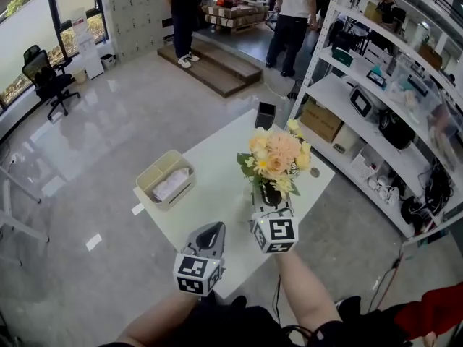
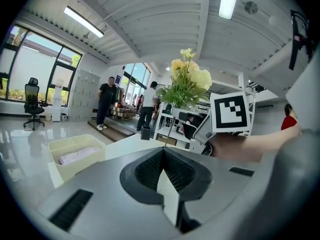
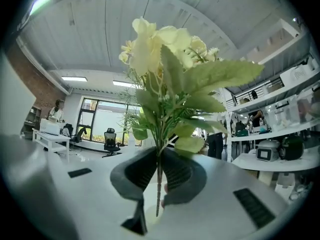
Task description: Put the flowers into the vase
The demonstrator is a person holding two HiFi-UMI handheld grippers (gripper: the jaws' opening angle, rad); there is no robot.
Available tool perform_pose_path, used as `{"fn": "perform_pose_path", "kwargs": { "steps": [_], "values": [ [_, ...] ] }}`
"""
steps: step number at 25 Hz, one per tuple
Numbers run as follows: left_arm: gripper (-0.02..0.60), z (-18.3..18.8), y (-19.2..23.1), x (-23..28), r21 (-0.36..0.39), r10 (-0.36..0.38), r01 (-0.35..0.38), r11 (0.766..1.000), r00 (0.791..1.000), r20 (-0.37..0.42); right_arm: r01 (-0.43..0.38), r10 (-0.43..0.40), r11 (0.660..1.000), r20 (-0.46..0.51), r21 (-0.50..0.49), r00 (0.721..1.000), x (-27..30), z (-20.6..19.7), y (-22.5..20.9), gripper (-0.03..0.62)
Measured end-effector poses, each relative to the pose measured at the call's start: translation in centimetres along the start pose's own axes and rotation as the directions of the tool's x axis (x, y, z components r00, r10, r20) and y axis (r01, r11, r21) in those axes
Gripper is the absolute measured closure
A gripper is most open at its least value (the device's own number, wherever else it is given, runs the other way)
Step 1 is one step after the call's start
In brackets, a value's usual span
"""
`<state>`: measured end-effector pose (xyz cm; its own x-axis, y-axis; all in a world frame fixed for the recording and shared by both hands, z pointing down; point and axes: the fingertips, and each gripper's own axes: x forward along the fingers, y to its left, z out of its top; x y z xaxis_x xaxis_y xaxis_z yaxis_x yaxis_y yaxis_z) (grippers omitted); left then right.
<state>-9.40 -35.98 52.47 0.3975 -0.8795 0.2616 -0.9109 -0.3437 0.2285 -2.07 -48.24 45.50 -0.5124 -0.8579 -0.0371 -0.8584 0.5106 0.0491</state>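
Observation:
A bunch of yellow and peach flowers (image 1: 278, 157) with green leaves stands upright over the right side of the white table (image 1: 217, 194). My right gripper (image 1: 269, 194) is shut on its thin stem, and in the right gripper view the stem (image 3: 159, 184) runs down between the closed pads under the blooms (image 3: 170, 69). A black square vase (image 1: 265, 114) stands at the table's far edge, well beyond the flowers. My left gripper (image 1: 214, 228) hovers at the near edge, shut and empty. The left gripper view shows the flowers (image 2: 189, 81) up right and the vase (image 2: 145, 132) far ahead.
A beige tray (image 1: 148, 176) holding a folded cloth sits on the table's left part. White shelving (image 1: 362, 107) full of equipment runs along the right. People stand by a wooden step (image 1: 217, 67) at the back. An office chair (image 1: 45, 78) is far left.

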Motion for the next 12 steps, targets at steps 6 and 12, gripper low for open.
{"fn": "perform_pose_path", "kwargs": {
  "steps": [6, 12],
  "values": [
    [0.577, -0.8, 0.9, 0.0, -0.016, 0.008, -0.008, 1.000, 1.000, -0.018, 0.010, -0.006, 1.000, -0.126, 0.028, 0.992, 0.2, -4.7, 0.0, 0.557],
    [0.577, -0.9, 0.9, 0.4, -0.022, -0.004, 0.004, 1.000, 1.000, -0.020, -0.009, 0.013, 1.000, -0.248, 0.017, 0.969, 0.7, -8.0, 0.3, 0.554]
  ]
}}
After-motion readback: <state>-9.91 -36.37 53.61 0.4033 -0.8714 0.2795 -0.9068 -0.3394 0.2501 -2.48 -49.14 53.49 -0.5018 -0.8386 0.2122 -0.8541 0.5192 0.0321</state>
